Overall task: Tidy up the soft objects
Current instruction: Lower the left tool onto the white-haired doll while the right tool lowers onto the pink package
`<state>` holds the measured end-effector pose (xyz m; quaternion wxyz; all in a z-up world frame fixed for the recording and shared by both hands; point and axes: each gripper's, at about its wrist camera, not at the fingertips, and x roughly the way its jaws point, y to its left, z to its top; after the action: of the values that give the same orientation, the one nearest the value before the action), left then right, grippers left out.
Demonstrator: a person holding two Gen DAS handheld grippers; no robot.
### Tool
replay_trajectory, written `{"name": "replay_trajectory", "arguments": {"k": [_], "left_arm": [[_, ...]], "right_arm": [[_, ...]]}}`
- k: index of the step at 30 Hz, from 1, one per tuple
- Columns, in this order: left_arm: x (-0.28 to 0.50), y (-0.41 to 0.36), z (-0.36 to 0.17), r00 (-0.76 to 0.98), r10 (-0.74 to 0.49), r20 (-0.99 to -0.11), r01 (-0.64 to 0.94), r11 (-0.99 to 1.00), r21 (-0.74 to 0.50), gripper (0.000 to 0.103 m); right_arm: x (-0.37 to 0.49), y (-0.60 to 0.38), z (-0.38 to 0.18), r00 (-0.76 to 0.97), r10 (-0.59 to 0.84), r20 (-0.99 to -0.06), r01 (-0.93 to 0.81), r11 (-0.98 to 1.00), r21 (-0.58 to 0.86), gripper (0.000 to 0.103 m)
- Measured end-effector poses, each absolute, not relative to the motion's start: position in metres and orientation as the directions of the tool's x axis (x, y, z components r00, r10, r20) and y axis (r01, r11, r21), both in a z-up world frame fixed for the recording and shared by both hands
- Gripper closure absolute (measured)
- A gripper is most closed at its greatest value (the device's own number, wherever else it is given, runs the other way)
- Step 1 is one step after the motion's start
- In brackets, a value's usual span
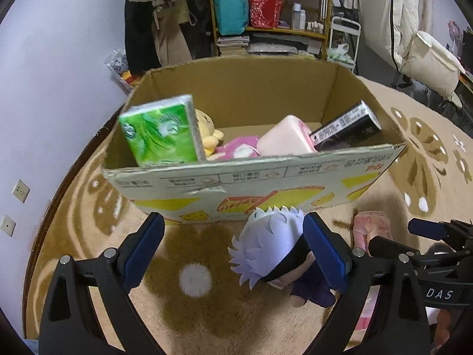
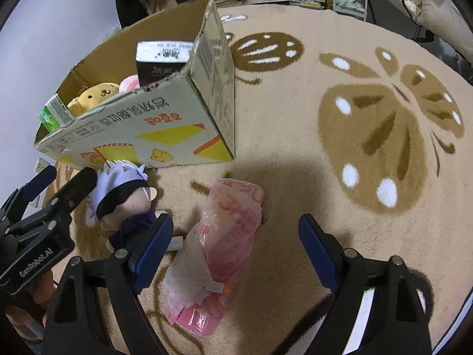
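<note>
A plush doll (image 1: 270,242) with spiky white hair and a black blindfold lies on the carpet just in front of the cardboard box (image 1: 254,177). My left gripper (image 1: 235,251) hangs open above it, the doll close to the right-hand pad and not touched. In the right wrist view a pink plastic-wrapped soft pack (image 2: 218,236) lies on the carpet between the pads of my open right gripper (image 2: 236,253), nearer the left pad. The doll (image 2: 121,195) and left gripper (image 2: 69,174) show at that view's left.
The box holds a green tissue pack (image 1: 161,130), a yellow plush (image 1: 207,127), a pink plush (image 1: 236,148), a pink pack (image 1: 283,136) and a black pack (image 1: 346,130). A beige patterned carpet (image 2: 369,136) stretches to the right. Shelves (image 1: 269,14) and hung clothes stand behind.
</note>
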<state>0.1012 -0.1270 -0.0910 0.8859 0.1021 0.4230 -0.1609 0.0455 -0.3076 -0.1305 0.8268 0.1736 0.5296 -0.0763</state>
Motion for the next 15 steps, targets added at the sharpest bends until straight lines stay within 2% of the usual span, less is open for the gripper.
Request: {"name": "replay_trajectory", "arguments": {"k": [7,9,15], "left_arm": [[0.107,-0.141,-0.108,0.554,-0.194,-0.81,0.405,0.912,0.059,0.009],[0.107,-0.145,-0.113,0.54,-0.196,-0.818,0.42,0.905,0.06,0.009],[0.109,-0.152,-0.121,0.517,-0.201,-0.832,0.443,0.894,0.06,0.009]], "right_arm": [[0.054,-0.307,-0.141,0.396,0.068,-0.916,0.299,0.933,0.199,0.012],[0.054,-0.308,-0.143,0.382,0.074,-0.921,0.294,0.935,0.197,0.016],[0.055,-0.307,-0.147,0.364,0.079,-0.928,0.284,0.94,0.191,0.018]]}}
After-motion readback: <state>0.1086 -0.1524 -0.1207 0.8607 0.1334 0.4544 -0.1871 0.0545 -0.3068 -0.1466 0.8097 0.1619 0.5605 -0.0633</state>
